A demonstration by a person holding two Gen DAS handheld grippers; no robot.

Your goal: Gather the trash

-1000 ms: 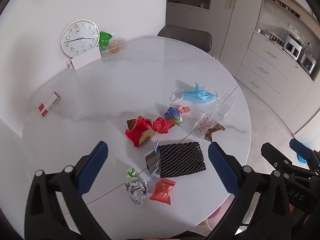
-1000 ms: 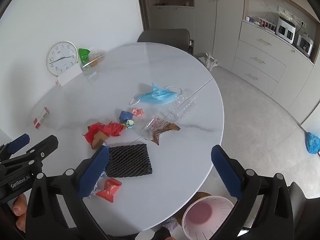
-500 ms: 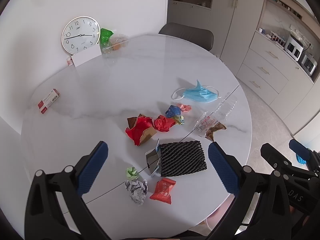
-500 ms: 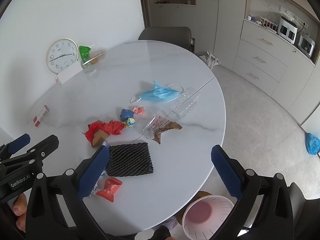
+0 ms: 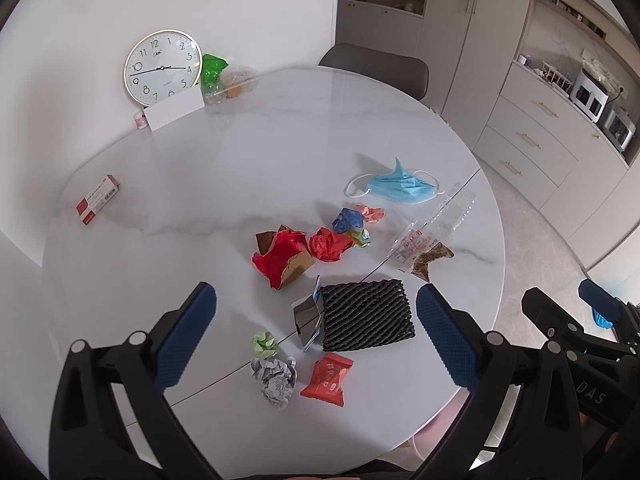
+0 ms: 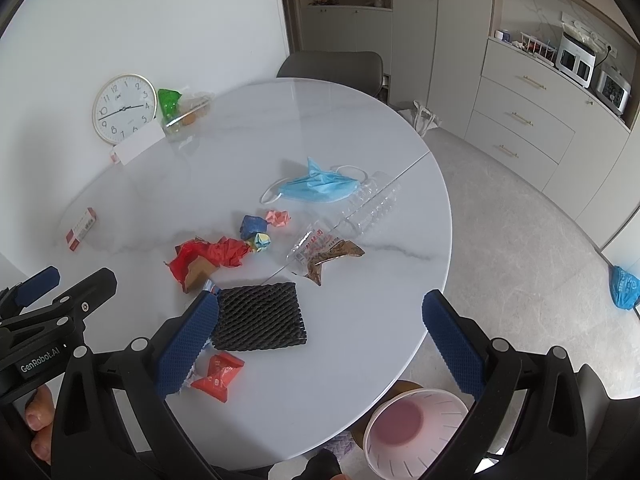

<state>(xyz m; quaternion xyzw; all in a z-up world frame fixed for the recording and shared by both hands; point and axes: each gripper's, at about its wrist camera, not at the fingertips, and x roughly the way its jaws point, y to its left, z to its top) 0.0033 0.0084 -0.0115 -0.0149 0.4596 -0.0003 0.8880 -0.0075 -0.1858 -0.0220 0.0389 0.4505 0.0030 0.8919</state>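
Right wrist view shows the pink bin [image 6: 416, 424] empty on the floor beside the table [image 6: 360, 344]. All trash lies on top: mask [image 5: 400, 188], black foam net [image 5: 366, 314], red wrapper [image 5: 328, 374]. My left gripper [image 5: 316, 344] and right gripper [image 6: 320, 340] are wide apart, holding nothing; I judge the task is not started.

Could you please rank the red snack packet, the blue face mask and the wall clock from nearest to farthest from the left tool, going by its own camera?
1. Red snack packet: table's near edge.
2. Blue face mask: mid-table, right.
3. Wall clock: far side, against the wall.
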